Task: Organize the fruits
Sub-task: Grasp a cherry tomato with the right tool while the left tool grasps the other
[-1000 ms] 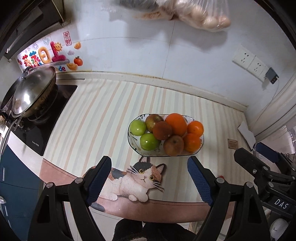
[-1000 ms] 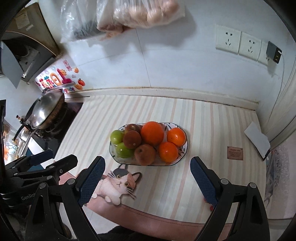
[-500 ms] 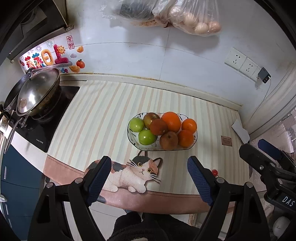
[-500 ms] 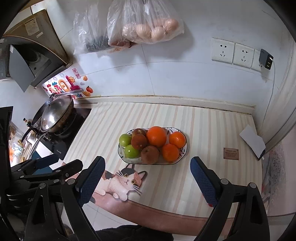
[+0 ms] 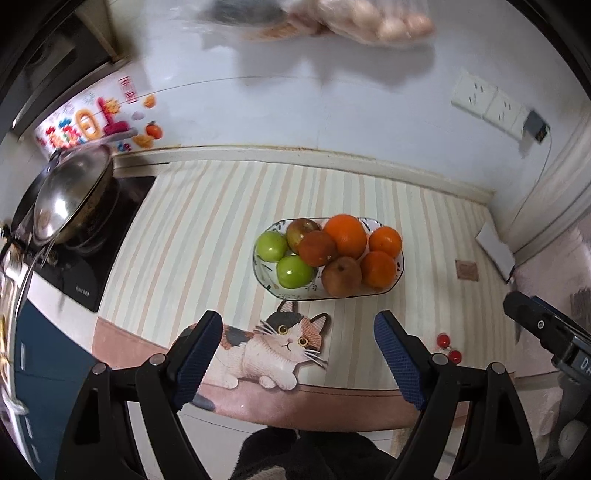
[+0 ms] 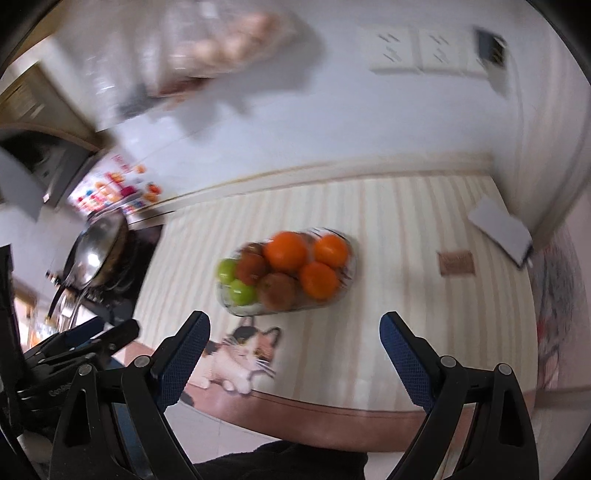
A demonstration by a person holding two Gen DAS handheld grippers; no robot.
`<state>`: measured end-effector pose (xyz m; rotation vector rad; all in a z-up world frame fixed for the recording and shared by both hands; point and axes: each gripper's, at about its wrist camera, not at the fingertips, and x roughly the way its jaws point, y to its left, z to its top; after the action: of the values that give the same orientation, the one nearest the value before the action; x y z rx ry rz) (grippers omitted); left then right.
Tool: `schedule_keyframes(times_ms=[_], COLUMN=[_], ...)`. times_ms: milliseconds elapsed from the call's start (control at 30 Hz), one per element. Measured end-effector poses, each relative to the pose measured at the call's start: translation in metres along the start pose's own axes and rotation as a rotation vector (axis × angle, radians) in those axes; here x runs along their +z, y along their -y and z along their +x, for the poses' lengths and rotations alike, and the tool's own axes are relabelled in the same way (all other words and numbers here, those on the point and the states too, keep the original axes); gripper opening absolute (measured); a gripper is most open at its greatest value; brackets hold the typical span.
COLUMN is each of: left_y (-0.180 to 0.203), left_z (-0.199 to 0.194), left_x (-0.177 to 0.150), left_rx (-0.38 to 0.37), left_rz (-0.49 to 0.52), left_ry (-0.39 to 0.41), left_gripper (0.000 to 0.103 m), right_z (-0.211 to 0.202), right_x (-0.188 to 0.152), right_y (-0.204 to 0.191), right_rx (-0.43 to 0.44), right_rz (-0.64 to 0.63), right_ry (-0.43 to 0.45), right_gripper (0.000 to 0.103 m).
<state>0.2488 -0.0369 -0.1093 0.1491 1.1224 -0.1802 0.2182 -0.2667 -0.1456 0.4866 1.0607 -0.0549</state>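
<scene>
Fruit bowl (image 5: 397, 275) mid-counter, striped mat (image 5: 207, 236) bare all round.
Left gripper (image 5: 295, 343) and right gripper (image 6: 293, 343) gape empty at six o'clock; only left view shows red beads (image 5: 442, 339).

striped mat with a cat print (image 5: 284, 343) on the tabletop (image 5: 207, 229), lidded wok (image 5: 70, 199) on a black hob at left, wall sockets (image 5: 487, 101), hanging bag of eggs (image 5: 373, 20), two small red balls (image 5: 448, 347), colourful wall stickers (image 5: 92, 123)
</scene>
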Motion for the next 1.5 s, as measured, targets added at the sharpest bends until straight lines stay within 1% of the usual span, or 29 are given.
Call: schedule_keyframes(times_ms=[133,200,267,300,367,400,467,567,633,667,700,733,767,900,1000,1067,1133,1267,1367,1400,1467,1500], left_y=[0.033,0.052,0.071,0.083,0.104,0.115,0.132,0.151,0.163,0.167,0.173,0.177,0.180,0.194,0.208,0.216,0.229,0.254,0.272,0.278,0.284,0.285], left_z=[0.035,0.053,0.072,0.084,0.107,0.117,0.139,0.164,0.177,0.180,0.184,0.186,0.188,0.197,0.207,0.211,0.215,0.219,0.225,0.228,0.231,0.232], left_x=[0.001,0.000,-0.002,-0.003,-0.008,-0.010,-0.017,-0.027,-0.033,-0.035,-0.037,-0.038,-0.040,-0.041,-0.042,-0.044,-0.046,-0.053,-0.062,-0.064,-0.066,-0.067], left_rx=[0.006,-0.003,-0.014,-0.020,-0.028,-0.027,-0.040,-0.073,-0.092,-0.095,-0.100,-0.108,-0.117,-0.187,-0.262,-0.286,-0.279,-0.255,-0.246,-0.244,-0.241,-0.239], left_rz=[0.087,0.128,0.168,0.193,0.243,0.267,0.308,0.343,0.364,0.372,0.384,0.389,0.391,0.380,0.373,0.376,0.410,0.501,0.554,0.571,0.588,0.594], left_ry=[-0.057,-0.088,-0.118,-0.139,-0.183,-0.203,-0.253,-0.311,-0.335,-0.341,-0.347,-0.354,-0.361,-0.401,-0.456,-0.474,-0.477,-0.452,-0.461,-0.466,-0.469,-0.466], left_gripper=[0.084,0.084,0.084,0.084,0.084,0.084,0.084,0.084,0.084,0.084,0.084,0.084,0.084,0.082,0.082,0.082,0.082,0.081,0.068,0.062,0.060,0.057], right_z=[0.031,0.047,0.066,0.076,0.095,0.106,0.121,0.144,0.154,0.157,0.159,0.161,0.162,0.161,0.153,0.145,0.139,0.130,0.126,0.124,0.121,0.120], right_x=[-0.015,-0.026,-0.039,-0.047,-0.061,-0.069,-0.078,-0.090,-0.094,-0.096,-0.097,-0.098,-0.099,-0.105,-0.112,-0.117,-0.119,-0.122,-0.126,-0.128,-0.130,-0.130], right_y=[0.056,0.084,0.111,0.123,0.145,0.155,0.166,0.179,0.183,0.185,0.186,0.186,0.186,0.183,0.190,0.197,0.204,0.222,0.235,0.238,0.241,0.242], right_rx=[-0.052,-0.085,-0.109,-0.117,-0.114,-0.125,-0.131,-0.139,-0.137,-0.156,-0.154,-0.155,-0.168,-0.203,-0.203,-0.220,-0.222,-0.248,-0.259,-0.263,-0.265,-0.265], right_rz=[0.103,0.151,0.190,0.212,0.249,0.261,0.270,0.293,0.296,0.292,0.289,0.287,0.276,0.219,0.243,0.260,0.287,0.320,0.352,0.360,0.375,0.382], right_ry=[-0.057,-0.075,-0.098,-0.112,-0.134,-0.138,-0.142,-0.156,-0.162,-0.155,-0.153,-0.153,-0.154,-0.146,-0.134,-0.120,-0.113,-0.109,-0.107,-0.105,-0.100,-0.099], right_gripper=[0.095,0.092,0.079,0.076,0.065,0.062,0.053,0.048,0.046,0.046,0.046,0.041,0.033,0.032,0.032,0.032,0.032,0.032,0.032,0.032,0.032,0.032])
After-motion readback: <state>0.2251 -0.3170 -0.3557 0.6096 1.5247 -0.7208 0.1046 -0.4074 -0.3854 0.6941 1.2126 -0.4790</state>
